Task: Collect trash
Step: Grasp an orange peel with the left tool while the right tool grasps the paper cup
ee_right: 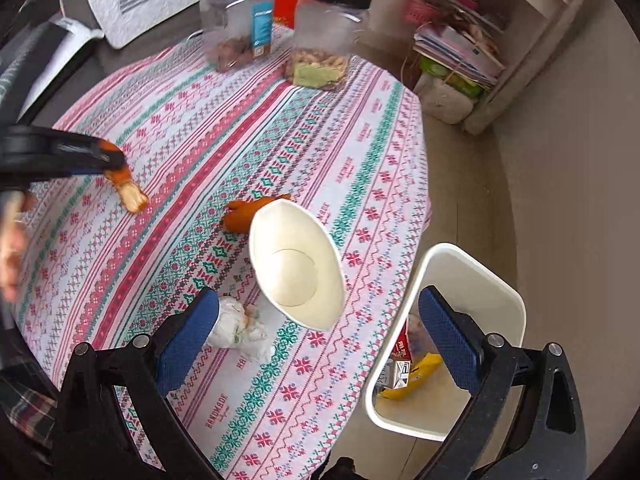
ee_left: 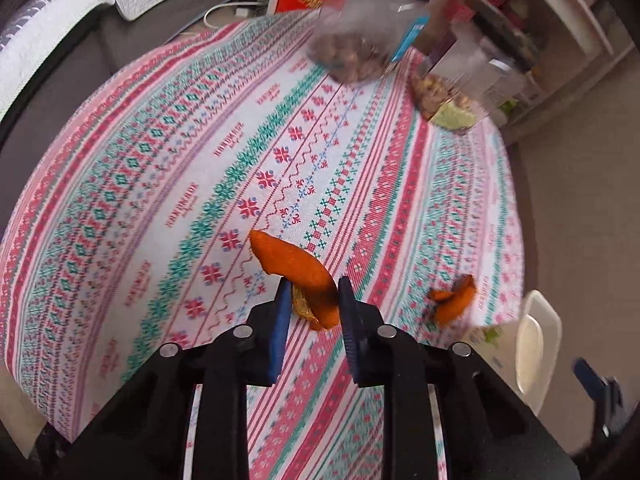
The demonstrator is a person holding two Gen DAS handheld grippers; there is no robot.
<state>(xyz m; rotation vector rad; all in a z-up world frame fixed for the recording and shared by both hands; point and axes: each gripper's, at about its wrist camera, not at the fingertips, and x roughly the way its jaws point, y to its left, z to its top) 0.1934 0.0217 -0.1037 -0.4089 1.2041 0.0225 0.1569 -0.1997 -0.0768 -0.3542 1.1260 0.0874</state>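
My left gripper (ee_left: 311, 289) is shut on a long orange peel (ee_left: 294, 265) and holds it just over the patterned tablecloth (ee_left: 160, 200); in the right wrist view the same peel (ee_right: 126, 190) hangs from the left gripper (ee_right: 110, 160). A second orange peel (ee_left: 452, 298) lies to the right; it also shows in the right wrist view (ee_right: 248, 214). My right gripper (ee_right: 320, 320) is open and empty. A squashed white paper cup (ee_right: 296, 268) is in the air between its fingers, over the table edge. A crumpled tissue (ee_right: 238, 328) lies by the right gripper's left finger.
A white trash bin (ee_right: 476, 264) stands on the floor beside the table, holding a carton and yellow wrapper. Two clear jars (ee_right: 240, 20) (ee_right: 330, 36) with black lids stand at the table's far side. White shelves (ee_right: 532, 8) are at the back right.
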